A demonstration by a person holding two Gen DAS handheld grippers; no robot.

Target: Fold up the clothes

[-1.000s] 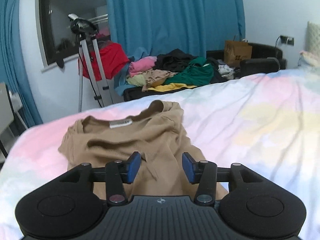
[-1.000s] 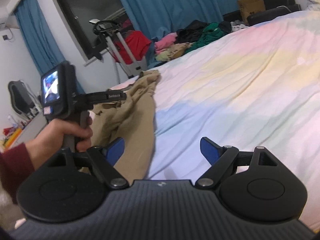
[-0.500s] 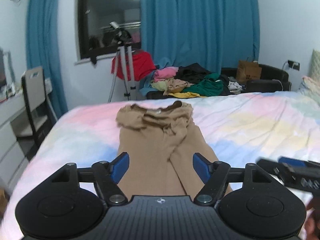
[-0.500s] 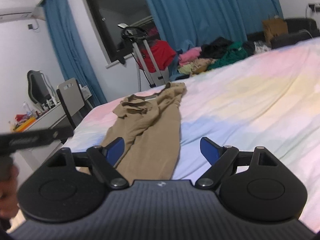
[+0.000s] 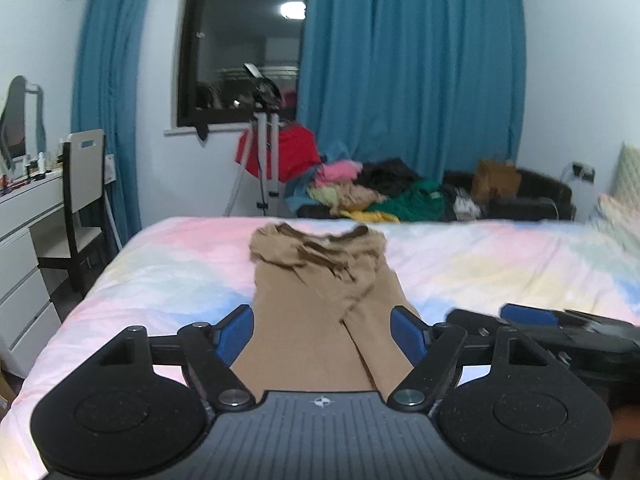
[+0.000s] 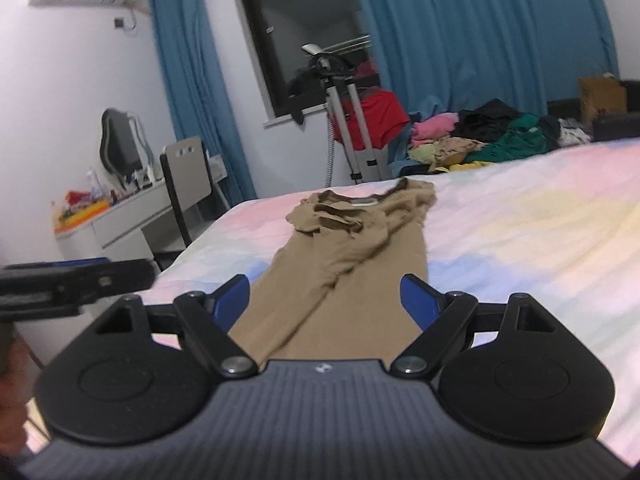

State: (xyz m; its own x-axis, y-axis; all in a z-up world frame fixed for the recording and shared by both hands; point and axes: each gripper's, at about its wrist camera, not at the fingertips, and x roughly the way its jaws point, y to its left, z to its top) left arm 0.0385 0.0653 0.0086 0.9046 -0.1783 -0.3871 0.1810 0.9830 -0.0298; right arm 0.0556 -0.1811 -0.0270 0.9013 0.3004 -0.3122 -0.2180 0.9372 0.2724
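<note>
A tan garment (image 5: 320,280) (image 6: 352,256) lies lengthwise on the pastel bedspread (image 5: 500,260) (image 6: 540,216), folded narrow, with its bunched collar end at the far side. My left gripper (image 5: 324,334) hangs over the near end, its jaws opening, the cloth below them and not pinched. My right gripper (image 6: 326,300) stands open over the same near end, nothing pressed between its blue pads. Each gripper shows at the edge of the other's view: the right one (image 5: 560,328) and the left one (image 6: 68,280).
A heap of loose clothes (image 5: 372,192) (image 6: 480,136) lies on a dark sofa beyond the bed. A tripod with a red cloth (image 5: 268,152) stands under the window. A chair (image 5: 80,200) and white desk (image 6: 120,216) stand at the left. Blue curtains hang behind.
Both grippers have drawn back from the garment's collar end to its near end and risen. The left jaws have widened. The garment now lies long and narrow ahead.
</note>
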